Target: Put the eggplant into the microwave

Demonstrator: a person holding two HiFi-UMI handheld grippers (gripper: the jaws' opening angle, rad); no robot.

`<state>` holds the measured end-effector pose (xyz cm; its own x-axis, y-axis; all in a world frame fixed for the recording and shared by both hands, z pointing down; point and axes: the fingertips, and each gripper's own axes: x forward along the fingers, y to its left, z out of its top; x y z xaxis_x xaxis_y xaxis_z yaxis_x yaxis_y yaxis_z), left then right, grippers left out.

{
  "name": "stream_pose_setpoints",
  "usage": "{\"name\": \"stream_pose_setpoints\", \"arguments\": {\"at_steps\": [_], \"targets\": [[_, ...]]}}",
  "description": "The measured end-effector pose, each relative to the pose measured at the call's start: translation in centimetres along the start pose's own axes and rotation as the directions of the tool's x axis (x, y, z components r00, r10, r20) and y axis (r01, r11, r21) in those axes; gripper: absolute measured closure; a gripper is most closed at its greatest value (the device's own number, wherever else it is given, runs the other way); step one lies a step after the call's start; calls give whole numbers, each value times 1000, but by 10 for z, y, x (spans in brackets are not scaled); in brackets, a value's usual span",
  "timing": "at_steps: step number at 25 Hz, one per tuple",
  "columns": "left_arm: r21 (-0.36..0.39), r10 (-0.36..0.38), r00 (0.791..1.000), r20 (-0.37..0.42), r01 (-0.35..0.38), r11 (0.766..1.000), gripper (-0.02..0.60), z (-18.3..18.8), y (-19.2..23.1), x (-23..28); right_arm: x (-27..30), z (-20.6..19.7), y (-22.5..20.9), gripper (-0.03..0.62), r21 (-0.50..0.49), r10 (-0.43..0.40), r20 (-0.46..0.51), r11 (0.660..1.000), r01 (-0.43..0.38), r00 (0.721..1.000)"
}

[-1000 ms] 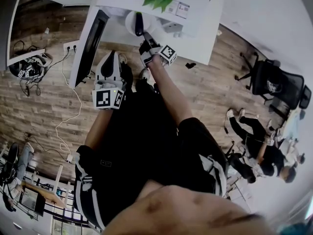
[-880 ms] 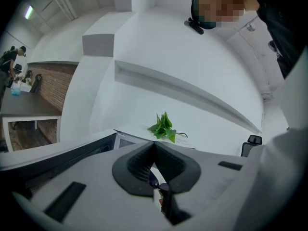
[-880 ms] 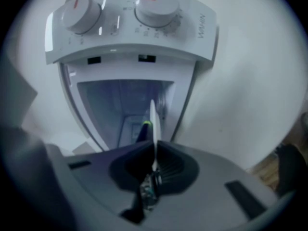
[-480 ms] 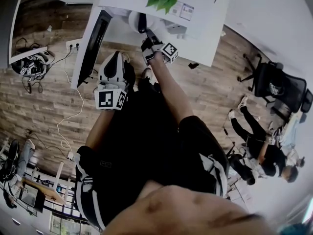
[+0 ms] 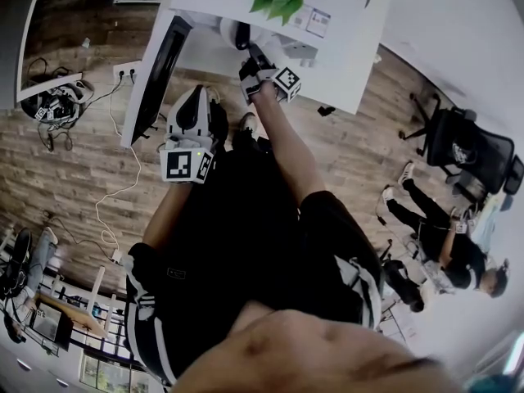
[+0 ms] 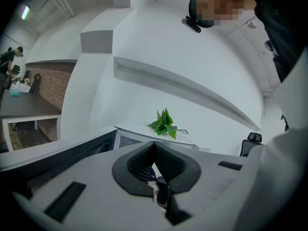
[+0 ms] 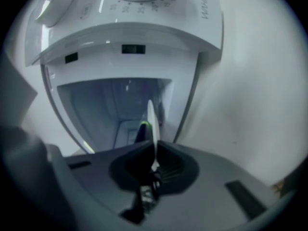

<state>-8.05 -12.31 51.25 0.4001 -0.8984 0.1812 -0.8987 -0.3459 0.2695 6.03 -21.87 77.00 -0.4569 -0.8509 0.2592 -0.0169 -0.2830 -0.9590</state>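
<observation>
Eggplant (image 5: 244, 36) is seen in the head view just ahead of the right gripper (image 5: 255, 60), with the left gripper (image 5: 195, 98) held back. In the left gripper view, the jaws are closed on nothing. In the right gripper view, the eggplant is pinched by near-closed jaws, long axis aimed into the open microwave (image 7: 125, 28).
</observation>
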Motion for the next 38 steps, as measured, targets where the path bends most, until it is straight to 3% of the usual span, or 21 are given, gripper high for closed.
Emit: {"name": "stream_pose_setpoints", "arguments": {"at_steps": [26,32,35,38], "targets": [[-2,44,999,5,-44,999,549,-2,13,-5,21,9,6,549,-10,9,13,1000,-9,1000],[-4,40,999,12,-40,999,549,-1,12,-6,19,12,9,487,24,42,28,999,-43,999],[-7,33,999,24,-33,999,549,1,10,-7,15,15,7,476,1,30,35,1000,-30,999],[-13,20,999,42,-19,1000,549,4,7,-8,11,15,10,473,-93,14,25,996,-12,1000]]}}
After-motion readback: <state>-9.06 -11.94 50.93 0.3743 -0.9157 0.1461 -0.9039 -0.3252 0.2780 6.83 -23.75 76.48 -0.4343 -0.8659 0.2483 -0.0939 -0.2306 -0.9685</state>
